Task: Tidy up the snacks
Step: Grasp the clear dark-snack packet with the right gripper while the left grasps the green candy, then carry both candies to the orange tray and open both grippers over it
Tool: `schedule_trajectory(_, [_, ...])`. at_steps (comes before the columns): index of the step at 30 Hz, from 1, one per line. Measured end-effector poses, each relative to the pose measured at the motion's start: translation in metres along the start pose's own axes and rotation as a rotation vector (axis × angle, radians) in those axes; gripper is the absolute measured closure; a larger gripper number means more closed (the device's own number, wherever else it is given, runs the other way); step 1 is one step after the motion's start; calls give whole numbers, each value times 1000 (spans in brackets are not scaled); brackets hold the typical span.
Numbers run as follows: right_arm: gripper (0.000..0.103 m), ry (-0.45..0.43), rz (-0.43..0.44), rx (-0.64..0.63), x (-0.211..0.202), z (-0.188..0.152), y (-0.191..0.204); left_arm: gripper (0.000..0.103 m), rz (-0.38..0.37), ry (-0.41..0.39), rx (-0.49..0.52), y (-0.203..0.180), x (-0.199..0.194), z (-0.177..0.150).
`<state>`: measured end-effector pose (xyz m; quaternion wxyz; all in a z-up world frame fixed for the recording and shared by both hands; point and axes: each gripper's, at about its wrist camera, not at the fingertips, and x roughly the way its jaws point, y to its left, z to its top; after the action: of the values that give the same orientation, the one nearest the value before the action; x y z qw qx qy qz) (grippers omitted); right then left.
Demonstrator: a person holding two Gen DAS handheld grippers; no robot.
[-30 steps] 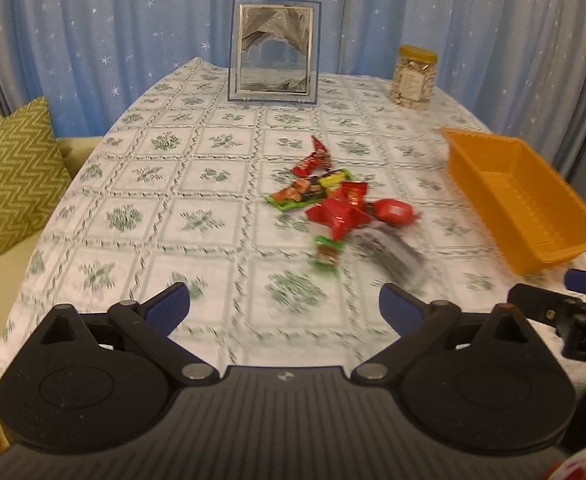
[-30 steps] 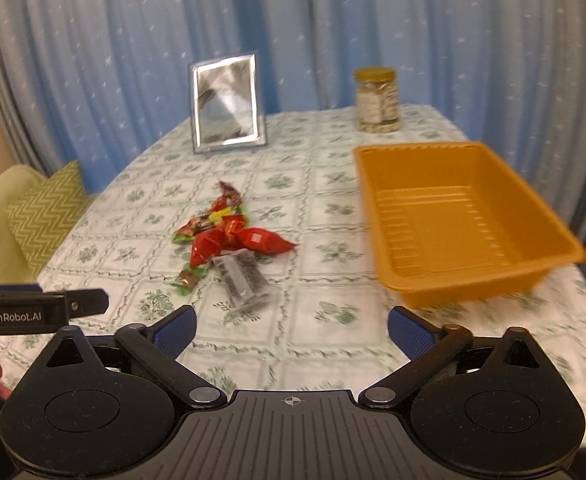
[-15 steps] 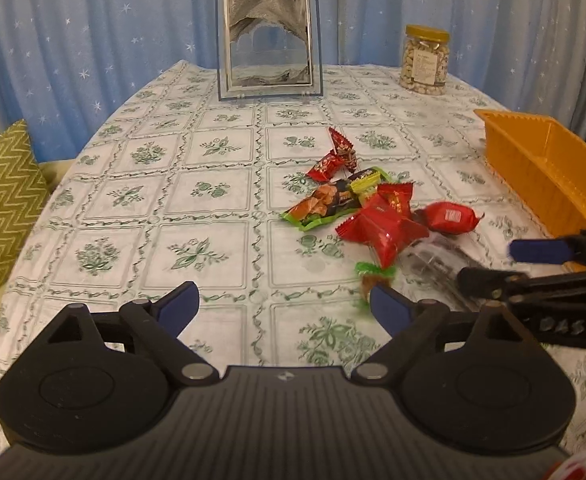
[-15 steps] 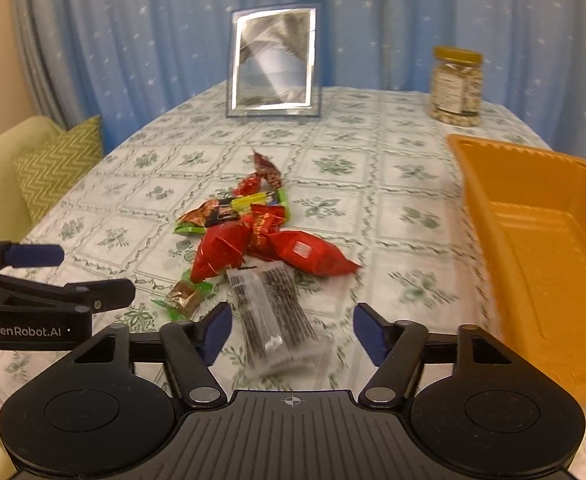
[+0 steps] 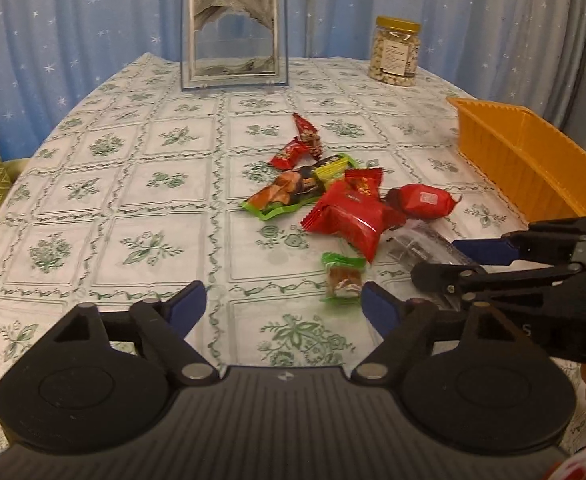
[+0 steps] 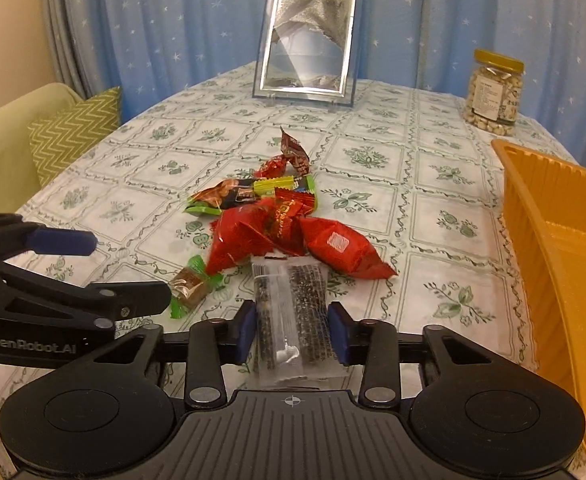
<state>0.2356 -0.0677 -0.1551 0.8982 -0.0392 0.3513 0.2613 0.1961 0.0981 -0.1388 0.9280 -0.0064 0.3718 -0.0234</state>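
A pile of snacks lies mid-table: red wrapped packs (image 5: 353, 210) (image 6: 333, 246), a green-edged bar (image 5: 283, 196) and a small green-wrapped candy (image 5: 343, 278) (image 6: 191, 286). A clear packet of dark sticks (image 6: 291, 312) (image 5: 417, 244) lies nearest. My right gripper (image 6: 291, 330) (image 5: 437, 260) is closing, and its blue pads touch both sides of that packet. My left gripper (image 5: 283, 306) (image 6: 131, 271) is closing but still wide; the green candy lies just ahead of its right fingertip, untouched. An orange tray (image 5: 533, 168) (image 6: 553, 240) stands at the right.
A framed picture (image 5: 233, 36) and a jar of nuts (image 5: 395, 52) stand at the far end of the table (image 5: 93, 200). Blue curtains hang behind. A green zigzag cushion (image 6: 77, 128) lies on a sofa at the left.
Both grippers came down and forward to the snack pile. The right jaws narrowed from wide open to the packet's sides. The left jaws narrowed slightly.
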Motion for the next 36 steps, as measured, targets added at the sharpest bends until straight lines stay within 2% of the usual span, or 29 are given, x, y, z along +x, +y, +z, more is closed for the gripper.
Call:
schedule_trajectory(6, [65, 3, -65, 36, -14, -8, -10, 40, -37, -7, 27, -10, 6, 4])
schedule_trajectory(9, [65, -5, -71, 39, -17, -12, -11, 54, -49, -8, 55, -18, 11, 6])
schedule_trajectory(11, [65, -10, -71, 42, -18, -13, -11, 68, -57, -3, 64, -21, 16, 7])
schedule_trajectory(17, [62, -10, -70, 35, -15, -13, -11, 83, -55, 14, 77, -26, 23, 7])
schedule_trajectory(23, [60, -15, -78, 11, -13, -15, -8, 85, -28, 19, 65, -25, 18, 5])
schedule_trajectory(28, [65, -4, -78, 34, -19, -13, -8, 85, -15, 15, 62, -25, 7, 6])
schedule_trajectory(36, [65, -57, -96, 86, -71, -13, -4, 85, -1, -17, 37, -34, -29, 19])
